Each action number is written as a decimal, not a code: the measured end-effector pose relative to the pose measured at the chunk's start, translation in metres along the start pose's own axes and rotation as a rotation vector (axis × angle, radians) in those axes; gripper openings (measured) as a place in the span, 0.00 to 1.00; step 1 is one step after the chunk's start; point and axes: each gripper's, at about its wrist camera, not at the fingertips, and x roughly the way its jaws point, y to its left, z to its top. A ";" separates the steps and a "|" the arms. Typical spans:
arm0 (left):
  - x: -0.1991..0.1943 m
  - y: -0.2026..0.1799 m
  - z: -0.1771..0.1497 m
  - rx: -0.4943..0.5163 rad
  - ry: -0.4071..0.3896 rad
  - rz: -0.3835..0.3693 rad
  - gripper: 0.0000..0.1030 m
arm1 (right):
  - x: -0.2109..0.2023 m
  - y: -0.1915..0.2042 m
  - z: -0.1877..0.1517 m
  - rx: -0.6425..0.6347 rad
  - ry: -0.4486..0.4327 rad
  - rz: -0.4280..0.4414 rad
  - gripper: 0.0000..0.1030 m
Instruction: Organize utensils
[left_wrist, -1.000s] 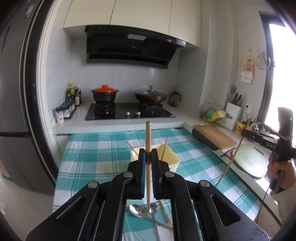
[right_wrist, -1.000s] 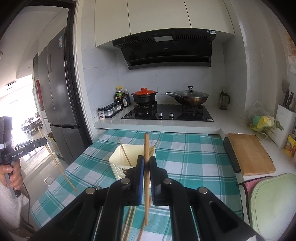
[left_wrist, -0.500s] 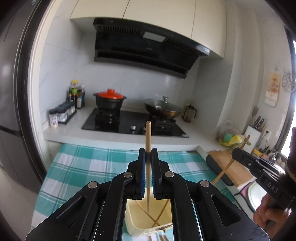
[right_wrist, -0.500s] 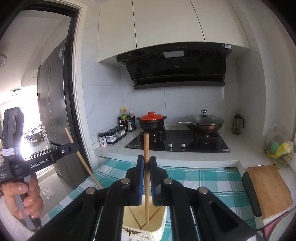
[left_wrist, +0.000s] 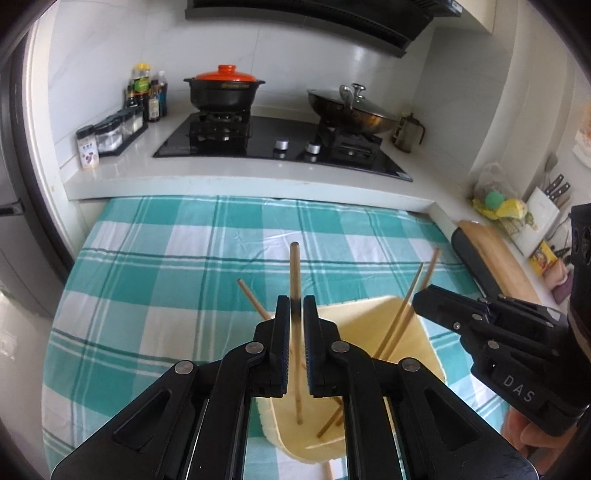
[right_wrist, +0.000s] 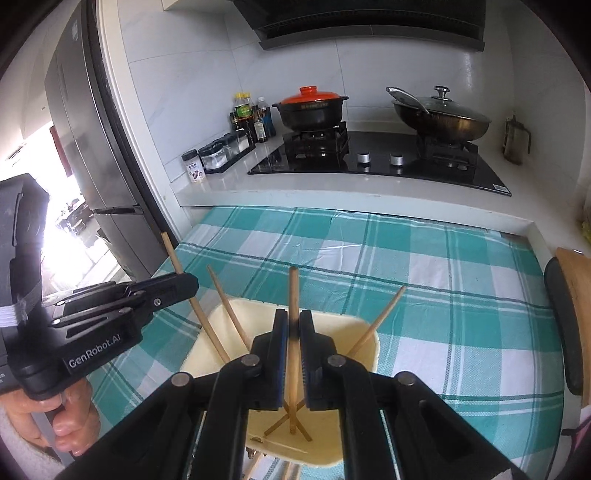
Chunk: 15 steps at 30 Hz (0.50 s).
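Note:
A cream holder (left_wrist: 399, 332) (right_wrist: 354, 332) stands on the checked cloth with two chopsticks leaning in it. My left gripper (left_wrist: 294, 314) is shut on a wooden chopstick (left_wrist: 295, 273) held upright, its lower end inside the holder. My right gripper (right_wrist: 292, 325) is shut on another chopstick (right_wrist: 293, 291), also upright with its tip at the holder's floor. The right gripper shows in the left wrist view (left_wrist: 419, 301), the left gripper in the right wrist view (right_wrist: 188, 284). Both hover just over the holder's rim.
The teal checked cloth (left_wrist: 166, 266) covers the table. Behind it is a white counter with a stove (left_wrist: 280, 144), an orange-lidded pot (left_wrist: 225, 88), a wok (left_wrist: 351, 107) and spice jars (left_wrist: 110, 136). A cutting board (left_wrist: 495, 254) lies at right. A fridge (right_wrist: 92, 129) stands at left.
Both grippers tilted downward and closed in over the holder. Both chopsticks' lower ends have gone down into the holder. The spoons on the cloth have dropped out of view.

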 end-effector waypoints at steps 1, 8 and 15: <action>-0.001 0.002 0.000 -0.010 0.004 -0.001 0.25 | -0.002 -0.002 0.001 0.009 -0.013 -0.006 0.13; -0.065 0.025 -0.050 0.074 -0.031 0.015 0.79 | -0.072 -0.007 -0.037 -0.027 -0.103 -0.068 0.49; -0.100 0.077 -0.184 0.073 0.062 0.178 0.88 | -0.108 -0.030 -0.193 -0.183 0.087 -0.317 0.57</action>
